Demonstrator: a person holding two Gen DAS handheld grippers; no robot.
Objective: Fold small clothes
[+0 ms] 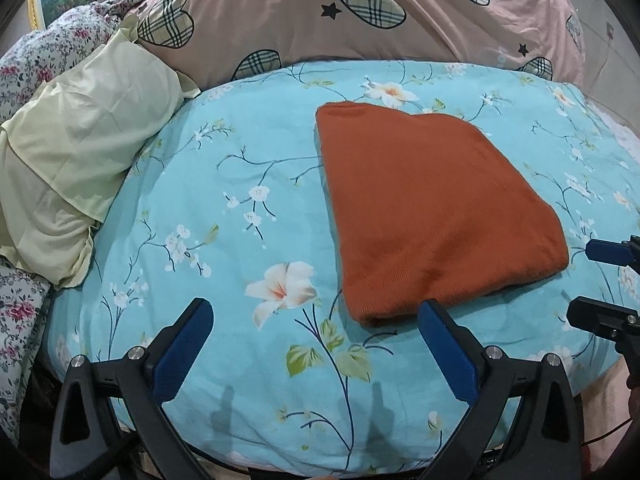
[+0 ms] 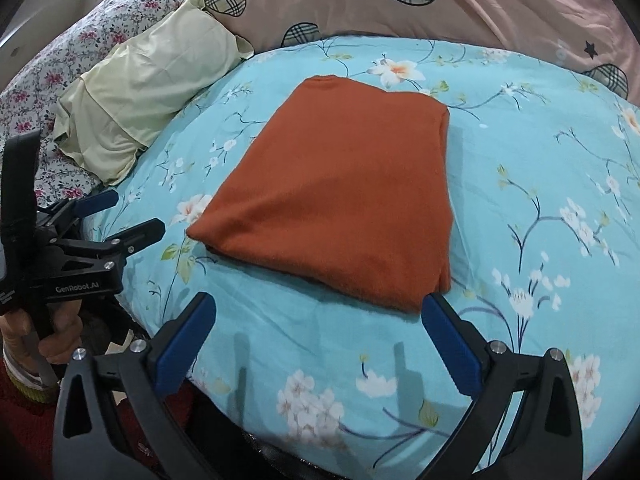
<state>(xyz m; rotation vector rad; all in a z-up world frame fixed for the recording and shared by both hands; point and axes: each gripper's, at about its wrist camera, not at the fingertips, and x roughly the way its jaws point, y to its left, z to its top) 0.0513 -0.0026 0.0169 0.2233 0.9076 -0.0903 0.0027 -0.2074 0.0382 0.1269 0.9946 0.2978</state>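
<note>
A turquoise floral bedspread (image 1: 248,184) fills both views. One folded orange garment (image 1: 432,208) lies flat on it, right of centre in the left wrist view. The left gripper (image 1: 316,344) and right gripper (image 2: 320,332) are both spread wide, holding nothing. One pale yellow pillow (image 1: 80,136) sits at left, one pink heart-print pillow (image 1: 304,12) along the top.

"GenRobot.AI" stands in white on the left tongs (image 2: 138,216) black body.
</note>
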